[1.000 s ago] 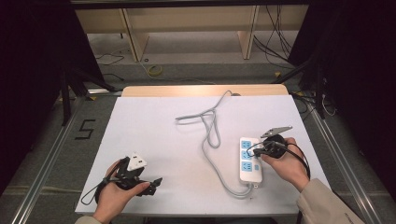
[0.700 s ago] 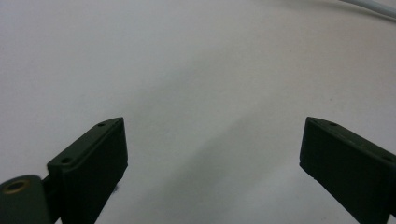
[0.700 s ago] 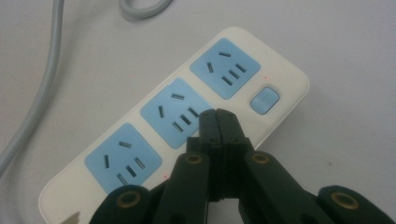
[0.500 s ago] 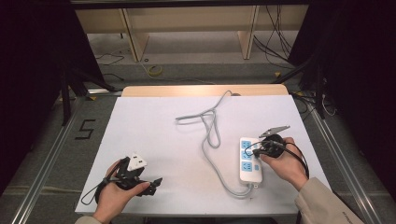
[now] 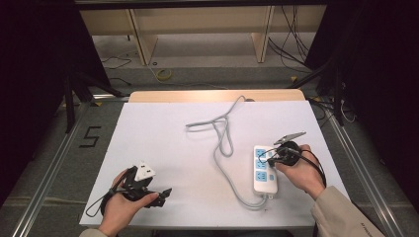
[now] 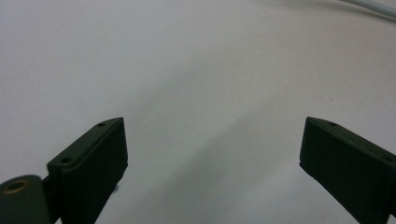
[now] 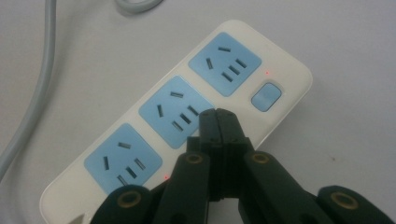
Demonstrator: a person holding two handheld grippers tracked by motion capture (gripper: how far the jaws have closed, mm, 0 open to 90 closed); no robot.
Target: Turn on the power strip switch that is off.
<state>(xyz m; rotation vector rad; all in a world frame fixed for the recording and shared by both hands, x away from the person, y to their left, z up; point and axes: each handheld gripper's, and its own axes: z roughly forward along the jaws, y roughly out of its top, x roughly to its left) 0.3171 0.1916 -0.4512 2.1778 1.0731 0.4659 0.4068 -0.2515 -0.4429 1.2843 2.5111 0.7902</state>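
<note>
R claw (image 7: 215,114) closed over power strip (image 7: 177,116); L claw (image 6: 212,158) open.

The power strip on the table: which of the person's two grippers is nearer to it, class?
Right. The right gripper hovers with shut jaws over the power strip, above its middle socket. The left gripper sits far off near the table's front left corner, jaws open.

The white table (image 5: 163,143) is lit evenly from above, while the room around it stays dark. Shadows are soft and short. The 2 gripper views look dim and slightly blurred (greyish tone), without strong glare.
</note>
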